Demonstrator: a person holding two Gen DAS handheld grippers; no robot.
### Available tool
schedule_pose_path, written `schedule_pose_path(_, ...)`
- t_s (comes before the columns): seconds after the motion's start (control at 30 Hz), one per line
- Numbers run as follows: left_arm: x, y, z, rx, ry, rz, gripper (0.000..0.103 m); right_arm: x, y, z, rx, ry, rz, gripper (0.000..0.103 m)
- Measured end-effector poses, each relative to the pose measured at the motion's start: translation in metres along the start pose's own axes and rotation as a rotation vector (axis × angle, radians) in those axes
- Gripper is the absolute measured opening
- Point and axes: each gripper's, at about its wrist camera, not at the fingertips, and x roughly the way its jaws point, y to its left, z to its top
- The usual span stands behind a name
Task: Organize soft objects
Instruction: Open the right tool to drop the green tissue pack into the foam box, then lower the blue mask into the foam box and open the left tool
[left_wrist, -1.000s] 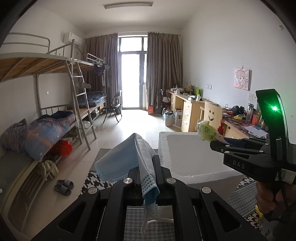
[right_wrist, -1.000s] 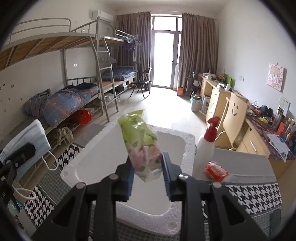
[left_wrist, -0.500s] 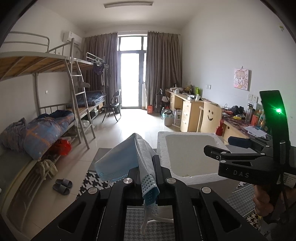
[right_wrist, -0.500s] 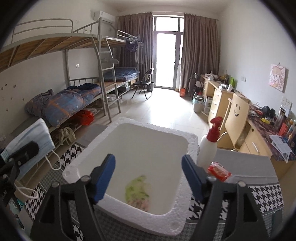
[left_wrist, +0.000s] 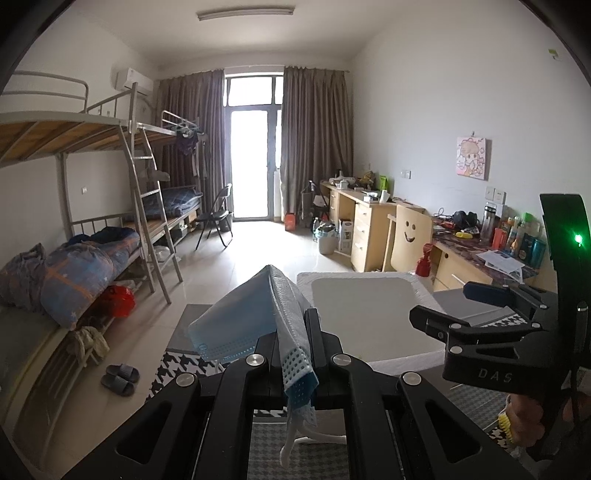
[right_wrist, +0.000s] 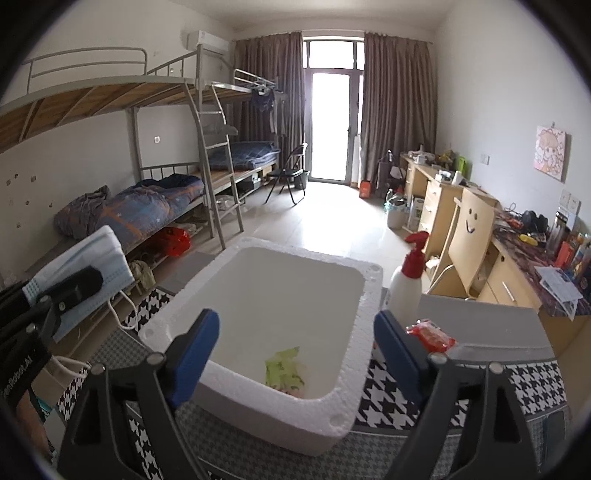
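Note:
My left gripper (left_wrist: 291, 325) is shut on a light blue face mask (left_wrist: 243, 317), held up in the air left of the white foam box (left_wrist: 373, 354); the mask also shows in the right wrist view (right_wrist: 81, 273). My right gripper (right_wrist: 295, 343) is open and empty, above the near edge of the foam box (right_wrist: 354, 299). A green soft packet (right_wrist: 284, 371) lies on the bottom of the box near its front wall. The right gripper also shows in the left wrist view (left_wrist: 454, 306), to the right of the box.
A white spray bottle with a red top (right_wrist: 406, 280) and a red packet (right_wrist: 430, 334) sit right of the box on the houndstooth cloth (right_wrist: 532, 380). Bunk beds (right_wrist: 147, 206) line the left wall, desks (right_wrist: 443, 206) the right.
My right gripper opened and the green packet dropped into the foam box. The right gripper then drew back toward me. The left gripper kept hold of the mask.

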Motion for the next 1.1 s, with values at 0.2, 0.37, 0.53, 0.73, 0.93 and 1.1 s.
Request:
schedule_pose_path(0.2, 0.0, -0.014, 0.005, 0.023, 0.001, -0.036, 0.007, -0.01, -0.006, -0.003, 0.005, -0.024, -0.02, 0.088)
schedule_pose_path(0.37, -0.001, -0.021, 0.009, 0.032, -0.006, -0.062, 0.007, -0.015, -0.013, -0.005, 0.022, -0.026, -0.046, 0.088)
schedule_pose_path(0.53, 0.002, -0.033, 0.013, 0.043, 0.001, -0.103, 0.007, -0.023, -0.021, -0.009, 0.028, -0.04, -0.076, 0.088)
schedule_pose_path(0.73, 0.009, -0.043, 0.019, 0.057, 0.014, -0.141, 0.007, -0.032, -0.033, -0.015, 0.048, -0.048, -0.11, 0.088)
schedule_pose_path(0.93, 0.021, -0.048, 0.025, 0.047, 0.047, -0.177, 0.007, -0.044, -0.046, -0.023, 0.08, -0.061, -0.114, 0.088)
schedule_pose_path(1.1, 0.035, -0.055, 0.029, 0.055, 0.066, -0.166, 0.007, -0.048, -0.049, -0.03, 0.092, -0.059, -0.121, 0.088)
